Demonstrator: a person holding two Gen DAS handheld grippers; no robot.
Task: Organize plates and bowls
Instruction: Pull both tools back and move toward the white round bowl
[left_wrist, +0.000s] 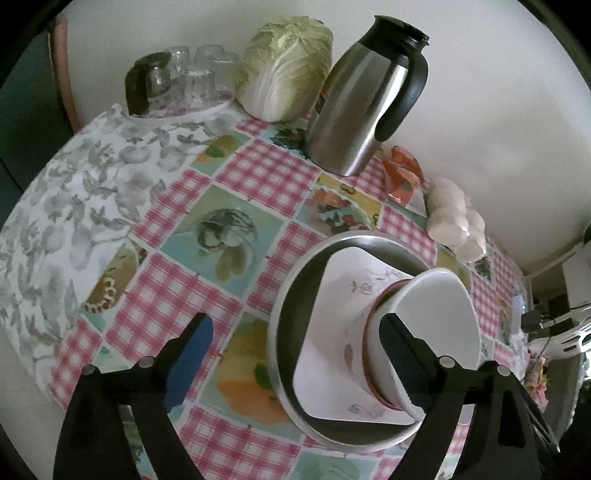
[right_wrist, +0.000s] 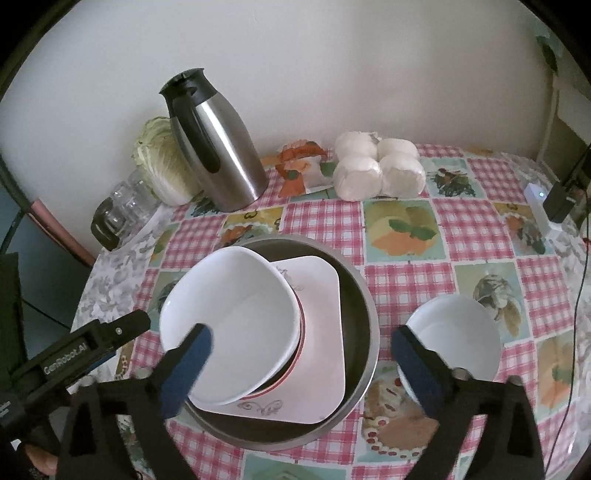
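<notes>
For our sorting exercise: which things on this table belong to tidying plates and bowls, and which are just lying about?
Part of the job:
metal pan
square plate
large white bowl
small white bowl

Just lying about:
steel jug
cabbage
glasses
white rolls
orange packet

Your right gripper (right_wrist: 301, 360): black angular fingers, blue pads (right_wrist: 192, 363), silver screws. Your left gripper (left_wrist: 297, 345): same build, white "GenRoboLAI" lettering on side.

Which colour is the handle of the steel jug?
Black handle, clearest in the left wrist view.
</notes>
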